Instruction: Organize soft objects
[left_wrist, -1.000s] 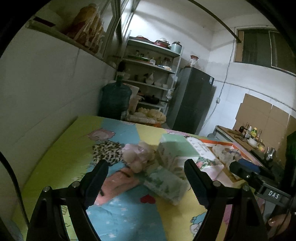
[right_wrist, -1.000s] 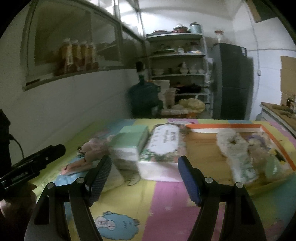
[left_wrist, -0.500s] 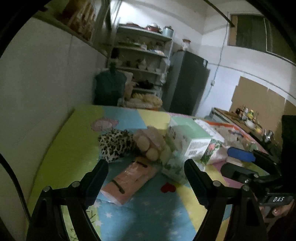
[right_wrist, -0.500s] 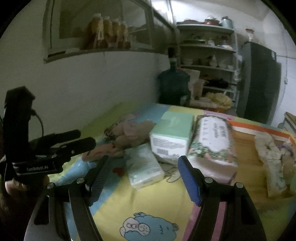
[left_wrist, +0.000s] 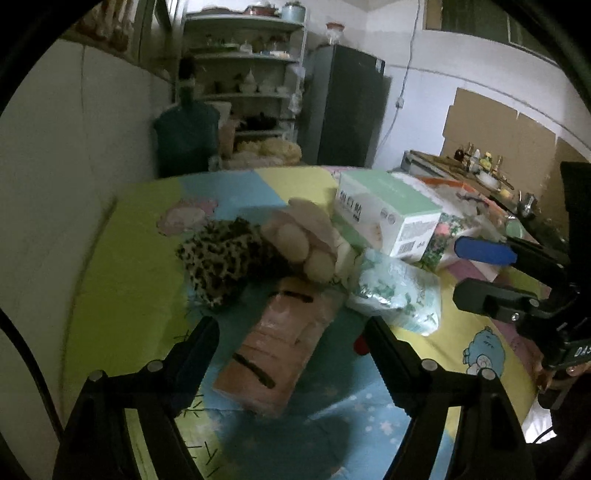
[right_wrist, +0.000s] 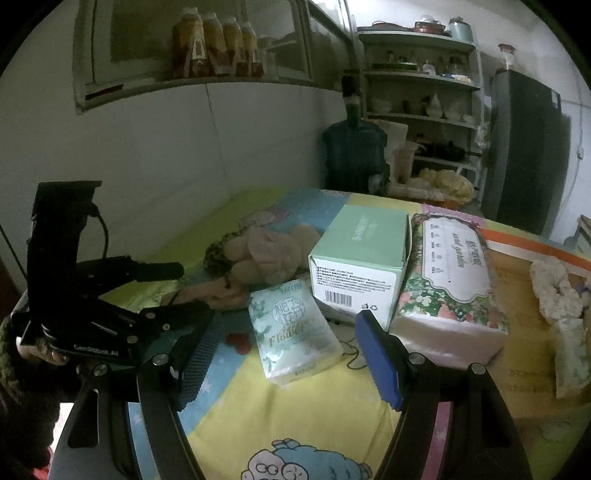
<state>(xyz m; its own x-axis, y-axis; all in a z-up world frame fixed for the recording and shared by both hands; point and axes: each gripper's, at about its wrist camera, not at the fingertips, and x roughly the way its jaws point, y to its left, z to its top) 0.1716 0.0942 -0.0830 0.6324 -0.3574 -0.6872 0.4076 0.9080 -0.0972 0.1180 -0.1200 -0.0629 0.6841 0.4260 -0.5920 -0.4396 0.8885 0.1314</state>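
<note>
Soft things lie on a colourful cartoon mat (left_wrist: 122, 258). My left gripper (left_wrist: 290, 338) is open and empty, its jaws either side of a flat pink packet (left_wrist: 284, 339). Behind it lie a leopard-print cloth (left_wrist: 225, 258), a beige plush toy (left_wrist: 303, 240) and a small green tissue pack (left_wrist: 400, 295). My right gripper (right_wrist: 286, 343) is open and empty, just in front of that tissue pack (right_wrist: 291, 328). A mint-green box (right_wrist: 362, 258) and a floral tissue pack (right_wrist: 450, 288) stand behind it.
A wooden tray with an orange rim (right_wrist: 535, 251) at the right holds white and pale fluffy items (right_wrist: 557, 295). A white wall runs along the left. A water jug (left_wrist: 184, 136), shelves (left_wrist: 251, 74) and a dark fridge (left_wrist: 347, 110) stand beyond the mat.
Both grippers have swung left and come closer to the pile. The left one has come down over the pink packet; the right one now faces the small tissue pack. Both stay open.
</note>
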